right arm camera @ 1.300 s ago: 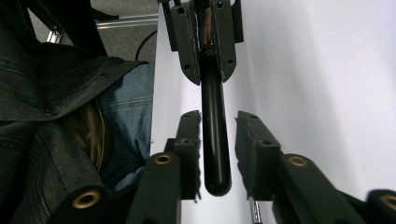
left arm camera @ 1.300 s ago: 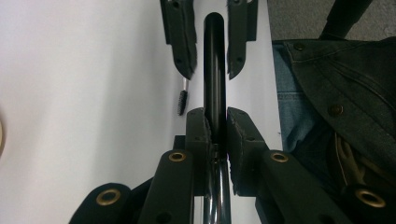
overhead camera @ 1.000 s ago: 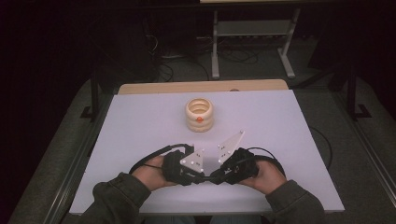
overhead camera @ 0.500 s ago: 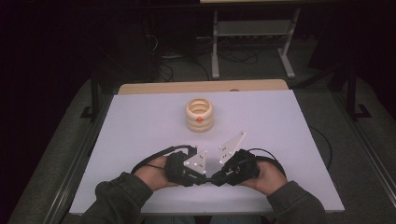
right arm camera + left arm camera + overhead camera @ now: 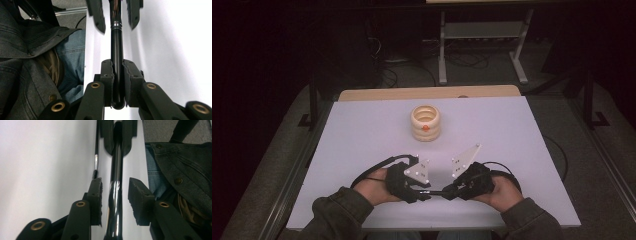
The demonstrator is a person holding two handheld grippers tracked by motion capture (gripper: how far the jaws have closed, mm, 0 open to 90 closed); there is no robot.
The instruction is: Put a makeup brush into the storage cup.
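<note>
Two grippers meet low over the near edge of the white table point(image 5: 362, 125), tips turned toward each other, with a thin black pen point(image 5: 438, 192) bridging the short gap between them. From the high view its long axis runs level across the table, from one hand to the other, parallel to the near edge. A stack of pale wooden rings point(image 5: 425, 122) stands well apart, farther up the table, untouched.

Looking along the left gripper point(image 5: 115, 195), its jaws have just been opening: the pads point(image 5: 96, 200) now stand off either side of the glossy barrel, which runs straight away between them without being pressed. I'd say that means the left hand has let go, so the pen now depends on the other hand.

Looking along the right gripper point(image 5: 117, 82), the jaws are squeezed tight on the pen point(image 5: 117, 45), its rounded end sitting just behind the pads. The barrel points straight ahead toward the left gripper's jaws, a silver band point(image 5: 116, 25) showing partway along. A handover looks nearly finished, pen resting with the right.
</note>
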